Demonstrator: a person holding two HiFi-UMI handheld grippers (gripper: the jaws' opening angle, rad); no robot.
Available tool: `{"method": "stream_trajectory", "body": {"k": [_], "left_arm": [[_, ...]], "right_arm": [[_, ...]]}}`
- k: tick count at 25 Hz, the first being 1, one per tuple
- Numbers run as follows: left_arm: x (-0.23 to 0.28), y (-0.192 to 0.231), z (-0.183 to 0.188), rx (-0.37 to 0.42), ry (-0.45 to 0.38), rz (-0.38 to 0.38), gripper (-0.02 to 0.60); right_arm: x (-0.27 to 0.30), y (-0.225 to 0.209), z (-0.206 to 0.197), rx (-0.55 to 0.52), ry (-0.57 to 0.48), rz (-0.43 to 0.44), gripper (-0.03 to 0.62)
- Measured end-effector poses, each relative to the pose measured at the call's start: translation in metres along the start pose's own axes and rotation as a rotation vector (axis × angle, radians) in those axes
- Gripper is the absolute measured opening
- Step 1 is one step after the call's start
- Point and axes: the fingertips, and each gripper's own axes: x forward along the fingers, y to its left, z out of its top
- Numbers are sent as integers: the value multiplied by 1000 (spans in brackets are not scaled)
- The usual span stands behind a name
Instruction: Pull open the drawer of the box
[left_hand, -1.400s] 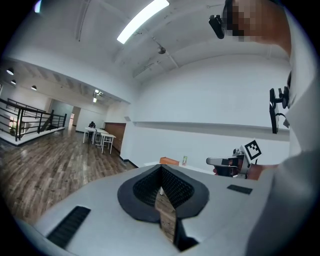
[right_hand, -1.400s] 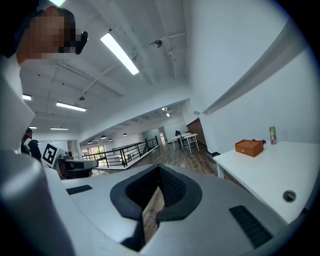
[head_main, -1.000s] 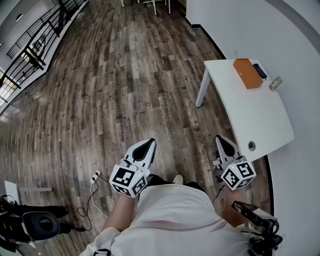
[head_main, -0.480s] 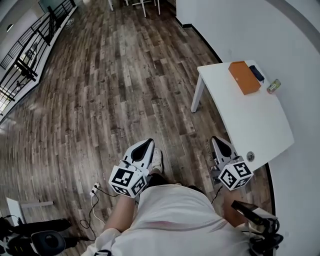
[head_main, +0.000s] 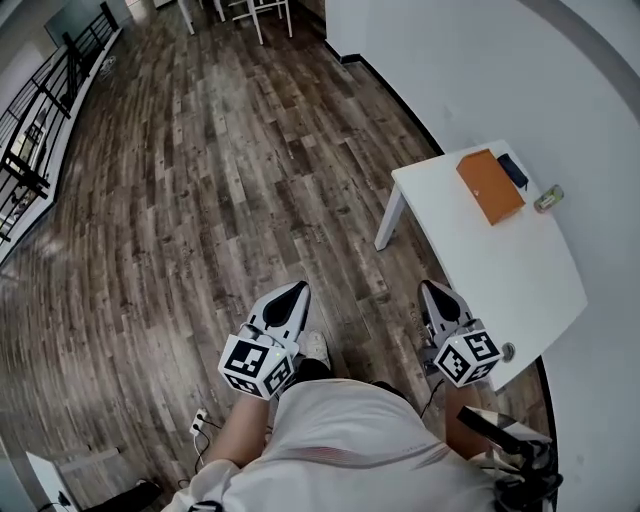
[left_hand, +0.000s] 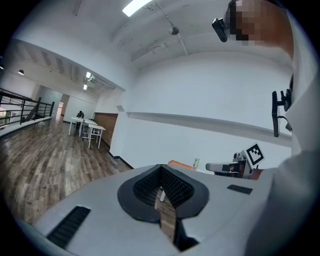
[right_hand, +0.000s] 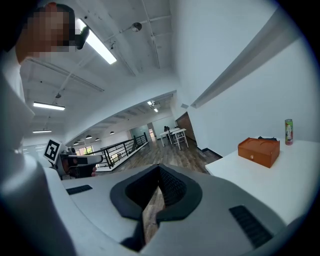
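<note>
The box is a small orange case (head_main: 490, 186) lying on the far part of a white table (head_main: 520, 270) at the right; it also shows in the right gripper view (right_hand: 259, 151) and as a sliver in the left gripper view (left_hand: 179, 164). No drawer front can be made out from here. My left gripper (head_main: 291, 295) and right gripper (head_main: 433, 293) are held level in front of the person's body, over the wooden floor and well short of the box. Both are shut and empty, jaws meeting at the tips (left_hand: 160, 168) (right_hand: 159, 170).
A dark flat item (head_main: 514, 170) and a small bottle (head_main: 548, 198) lie beside the box. The table stands against a white wall (head_main: 520, 70). A railing (head_main: 30, 140) runs at far left, tables (head_main: 245, 10) stand at the far end, and a floor cable (head_main: 205, 420) lies at lower left.
The person has walked forward over the floor with both grippers held as before. The table and orange box have come nearer, and the office chair at lower left has left the view.
</note>
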Motion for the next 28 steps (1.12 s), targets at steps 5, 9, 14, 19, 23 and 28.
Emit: {"method": "stream_trajectory", "body": {"k": [5, 9, 14, 19, 23, 28], "left_arm": [[36, 72, 29, 8, 7, -45, 11], [67, 112, 38, 15, 29, -82, 11], [112, 135, 42, 11, 57, -135, 11], [156, 149, 35, 4, 98, -187, 11], [202, 144, 39, 20, 121, -237, 11], [263, 132, 52, 67, 144, -299, 11]], "right_arm": [[71, -1, 24, 3, -17, -50, 3], [112, -11, 33, 13, -33, -96, 3], [138, -38, 30, 45, -23, -162, 3], [155, -66, 30, 65, -29, -224, 3], [163, -103, 35, 90, -51, -275, 3], [174, -159, 51, 114, -89, -331, 3]]}}
